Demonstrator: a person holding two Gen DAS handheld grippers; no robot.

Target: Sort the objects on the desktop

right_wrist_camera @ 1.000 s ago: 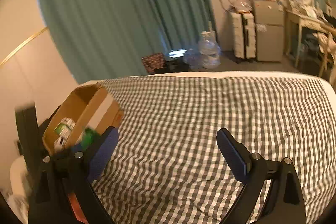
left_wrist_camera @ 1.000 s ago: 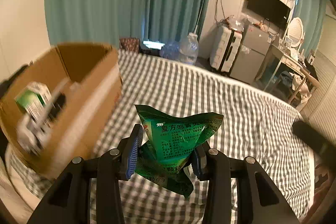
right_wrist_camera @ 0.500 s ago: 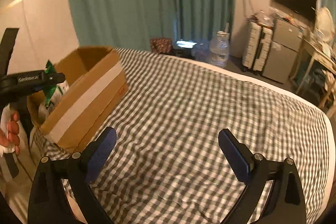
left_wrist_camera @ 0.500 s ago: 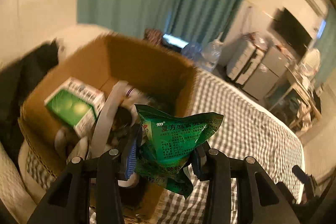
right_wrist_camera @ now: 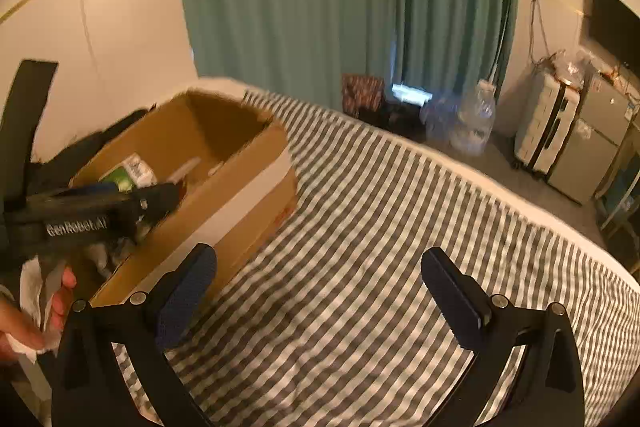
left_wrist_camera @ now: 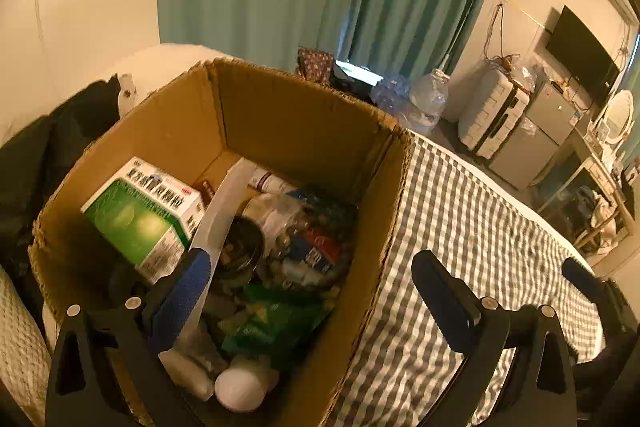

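Observation:
My left gripper [left_wrist_camera: 310,267] hangs over the open cardboard box [left_wrist_camera: 304,95], its jaws opening with nothing between the pads. The green packet [left_wrist_camera: 276,319] lies loose inside on the other contents, below the gripper. Beside it in the box are a green-and-white medicine box [left_wrist_camera: 148,215], a white strip, a dark round tin, a white ball and wrapped items. In the right wrist view the left gripper [right_wrist_camera: 160,197] reaches over the box [right_wrist_camera: 256,187] from the left. My right gripper [right_wrist_camera: 318,259] hovers above the checked bedspread just right of the box, jaws opening and empty.
The box stands at the left end of a bed with a grey-checked cover [left_wrist_camera: 480,227]. Black clothing [left_wrist_camera: 32,163] lies left of it. A hand [right_wrist_camera: 36,311] with white tissue holds the left gripper. Water bottles [right_wrist_camera: 476,119] and a suitcase [right_wrist_camera: 548,123] stand beyond the bed.
The left gripper carried the green packet over the box, then its jaws spread and the packet dropped in. The right gripper swung closer to the box's side.

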